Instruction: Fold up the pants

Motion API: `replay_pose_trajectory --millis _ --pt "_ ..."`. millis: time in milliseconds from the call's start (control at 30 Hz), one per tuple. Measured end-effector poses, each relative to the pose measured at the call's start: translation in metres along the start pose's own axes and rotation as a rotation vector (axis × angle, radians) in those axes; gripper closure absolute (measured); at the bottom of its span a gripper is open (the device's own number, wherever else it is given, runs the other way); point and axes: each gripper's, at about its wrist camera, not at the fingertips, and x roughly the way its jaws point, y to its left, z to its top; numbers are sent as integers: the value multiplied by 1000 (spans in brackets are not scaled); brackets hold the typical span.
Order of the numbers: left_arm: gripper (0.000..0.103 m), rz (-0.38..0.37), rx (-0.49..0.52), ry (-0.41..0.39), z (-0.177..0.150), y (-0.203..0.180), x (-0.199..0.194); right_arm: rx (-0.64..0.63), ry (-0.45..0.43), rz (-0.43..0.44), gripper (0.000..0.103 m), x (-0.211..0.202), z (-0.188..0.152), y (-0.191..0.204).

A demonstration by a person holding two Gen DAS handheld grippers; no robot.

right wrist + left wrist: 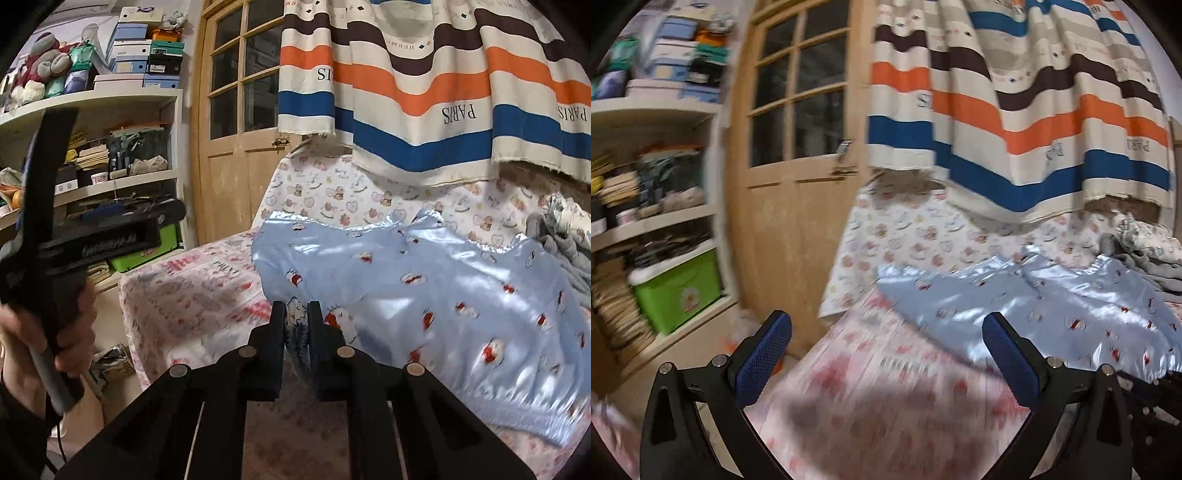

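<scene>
Shiny light-blue satin pants with small red-and-white prints lie spread on a bed with a pink patterned sheet. They also show in the left wrist view, to the right. My right gripper is shut on a bunched edge of the pants at their near left side. My left gripper is open and empty, above the pink sheet, left of the pants. The left gripper's handle, held in a hand, shows at the far left of the right wrist view.
A striped cloth hangs behind the bed. A wooden door stands left of it, then shelves full of boxes and clutter. A grey garment heap lies at the bed's right end. The bed's left edge drops off near the shelves.
</scene>
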Motion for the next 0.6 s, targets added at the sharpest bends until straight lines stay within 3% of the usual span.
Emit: replay_pose_trajectory --millis 167,233,300,433,500,600 --pt "1 -69 14 137 46 7 76 46 4 -61 91 4 16 -17" --pt "7 -114 -8 217 60 11 113 69 18 -57 91 6 22 -24" --pt "18 -123 -23 280 70 14 146 80 31 -49 91 9 26 -28" --pt "26 -127 -96 407 78 25 208 60 50 -47 91 15 30 -29" --pt "37 -119 -113 471 77 26 235 52 57 -38 91 17 30 -29" --pt "46 -90 -97 529 70 21 261 45 73 -23 91 21 29 -29"
